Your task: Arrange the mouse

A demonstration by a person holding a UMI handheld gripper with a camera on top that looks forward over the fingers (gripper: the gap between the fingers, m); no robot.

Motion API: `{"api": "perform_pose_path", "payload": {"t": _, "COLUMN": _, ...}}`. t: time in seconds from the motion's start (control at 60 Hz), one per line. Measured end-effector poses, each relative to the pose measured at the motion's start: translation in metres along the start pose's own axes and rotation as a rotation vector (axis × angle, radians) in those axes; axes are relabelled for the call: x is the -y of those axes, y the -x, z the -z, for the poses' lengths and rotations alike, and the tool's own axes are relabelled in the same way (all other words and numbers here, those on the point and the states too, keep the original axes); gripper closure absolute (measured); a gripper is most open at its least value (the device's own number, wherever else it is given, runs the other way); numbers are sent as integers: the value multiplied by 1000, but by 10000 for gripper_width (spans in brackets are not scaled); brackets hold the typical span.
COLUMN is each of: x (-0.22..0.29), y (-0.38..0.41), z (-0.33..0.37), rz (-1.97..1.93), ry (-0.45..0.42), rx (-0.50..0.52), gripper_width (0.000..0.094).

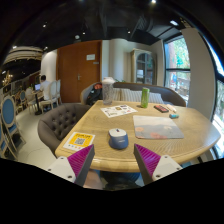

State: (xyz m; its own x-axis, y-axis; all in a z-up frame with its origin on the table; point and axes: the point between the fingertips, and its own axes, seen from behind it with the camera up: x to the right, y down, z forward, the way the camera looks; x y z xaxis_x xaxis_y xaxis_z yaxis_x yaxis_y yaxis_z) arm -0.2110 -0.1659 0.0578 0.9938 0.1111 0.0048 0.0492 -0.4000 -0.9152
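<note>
Jaws stand spread wide apart, pinching nothing; I note the gripper poised at the near edge of the round, light wooden counter, with its magenta finger pads showing on the inner faces at either side.

Grey, rounded computer mouse rests on the counter just ahead of the jaws, roughly in line with the gap between them and clear of both fingers. It sits on its own support, untouched.

Ahead and to the right of the jaws, beside the mouse, I record a pale grey rectangular mat lying flat on the counter. Beyond that mat, near the far right of the counter, lies a small dark reddish-brown object whose nature I cannot tell. Further ahead, past the mouse, stands an upright green cylindrical bottle, and to its left a flat sheet of printed white paper.

To the left of the jaws, near the counter's edge, a yellow square card with a coloured picture lies flat, just ahead of the left finger.

Off the counter to the left, I observe a grey, button-tufted upholstered chair drawn up close. Beyond the counter stands a grey sofa with light cushions, and behind it a brown wooden door.
</note>
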Motion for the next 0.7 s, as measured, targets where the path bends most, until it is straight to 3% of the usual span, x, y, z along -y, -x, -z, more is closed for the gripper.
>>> {"api": "perform_pose_path", "payload": {"t": 0.2, "x": -22, "y": -7, "z": -76, "rz": -16, "ry": 53, "rx": -31, "gripper_width": 125}}
{"api": "perform_pose_path", "payload": {"t": 0.417, "x": -15, "y": -35, "z": -127, "rz": -62, "ry": 40, "rx": -66, "gripper_width": 148}}
{"api": "perform_pose_path", "payload": {"t": 0.6, "x": -3, "y": -35, "z": -156, "rz": -71, "ry": 28, "rx": -70, "gripper_width": 336}}
{"api": "perform_pose_path", "payload": {"t": 0.7, "x": -2, "y": -34, "z": -157, "rz": -52, "ry": 14, "rx": -70, "gripper_width": 378}}
